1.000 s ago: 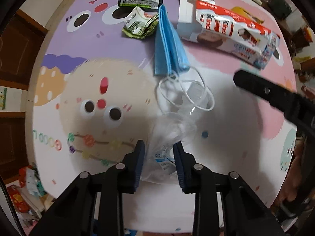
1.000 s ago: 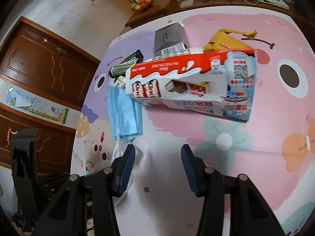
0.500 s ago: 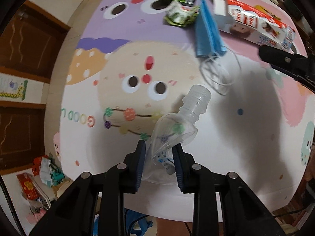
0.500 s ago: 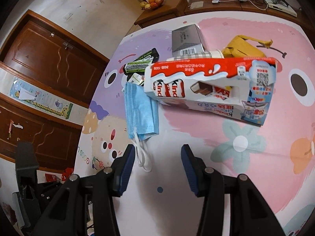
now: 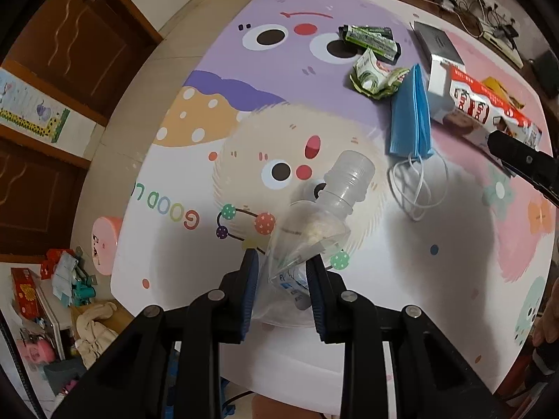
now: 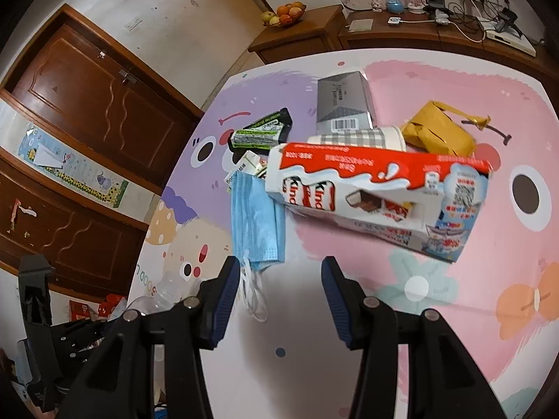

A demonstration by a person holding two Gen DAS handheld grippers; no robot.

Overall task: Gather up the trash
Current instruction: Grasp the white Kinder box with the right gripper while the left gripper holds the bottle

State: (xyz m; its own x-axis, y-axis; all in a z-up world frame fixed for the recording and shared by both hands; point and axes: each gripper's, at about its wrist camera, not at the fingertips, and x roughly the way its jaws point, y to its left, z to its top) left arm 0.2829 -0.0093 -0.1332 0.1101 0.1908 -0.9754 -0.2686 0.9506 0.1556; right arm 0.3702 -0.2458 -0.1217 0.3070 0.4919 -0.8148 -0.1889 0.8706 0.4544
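My left gripper (image 5: 283, 272) is shut on a crushed clear plastic bottle (image 5: 321, 216) and holds it above the cartoon-print table (image 5: 401, 262), neck pointing away. My right gripper (image 6: 281, 276) is open and empty above the table, just short of a blue face mask (image 6: 256, 216) with white loops. Behind the mask lies a red and white Kinder box (image 6: 380, 192). In the left wrist view the mask (image 5: 410, 118), the Kinder box (image 5: 485, 111), a crumpled green wrapper (image 5: 375, 78) and a black and green packet (image 5: 370, 36) lie at the far right.
A grey box (image 6: 344, 101), a checked paper cup (image 6: 360, 138) and a yellow crumpled bag (image 6: 440, 132) lie behind the Kinder box. Wooden doors (image 6: 91, 104) stand to the left. A sideboard (image 6: 401, 31) with cables stands behind the table. Clutter (image 5: 59, 286) lies on the floor at lower left.
My left gripper has lifted the bottle off the table and drawn back toward the near left edge. My right gripper has moved slightly back and up, still open.
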